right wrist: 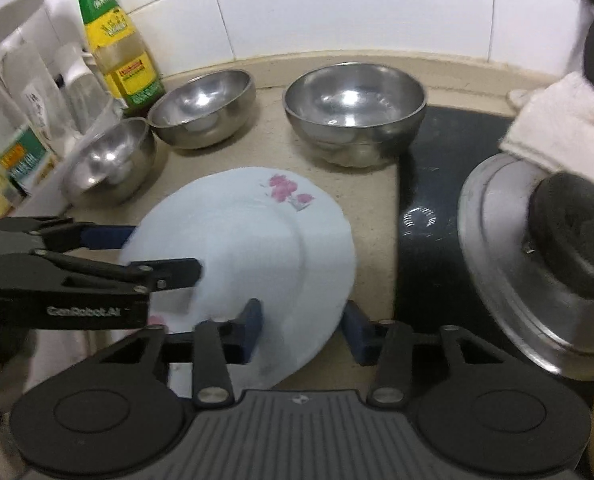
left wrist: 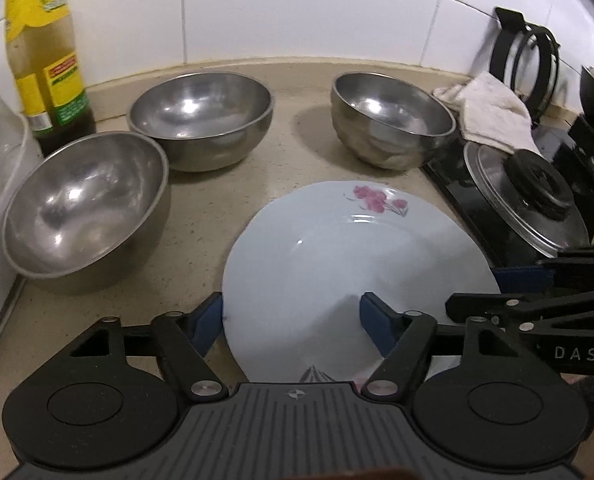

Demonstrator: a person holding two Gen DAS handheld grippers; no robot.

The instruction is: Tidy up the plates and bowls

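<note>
The white plate (left wrist: 357, 264) with a pink flower print lies on the beige table (left wrist: 297, 92), near its front edge and beside the black stovetop (right wrist: 437, 200). Both claws straddle its rim with their jaws set wide. The left claw (left wrist: 291, 320) has one blue finger outside the plate's left edge and the other over its surface. The right claw (right wrist: 303, 330) has one finger over the plate and one just off its right edge. Whether any finger touches the plate cannot be told.

Each wrist view catches the other claw from the side, which its own camera cannot give. The right view shows the left claw reaching in over the plate's left part.

Behind the plate stand three steel bowls: a near-left bowl (left wrist: 85, 204), a middle bowl (left wrist: 201, 116) and a right bowl (left wrist: 393, 118) beside the stovetop.

A yellow-labelled bottle (left wrist: 43, 52) stands at the tiled wall. A metal pot lid (right wrist: 537, 256) rests on the stovetop with a white cloth (left wrist: 489, 116) touching it. Only the right view shows the jars and containers (right wrist: 17, 120) crowded left of the bottle.
</note>
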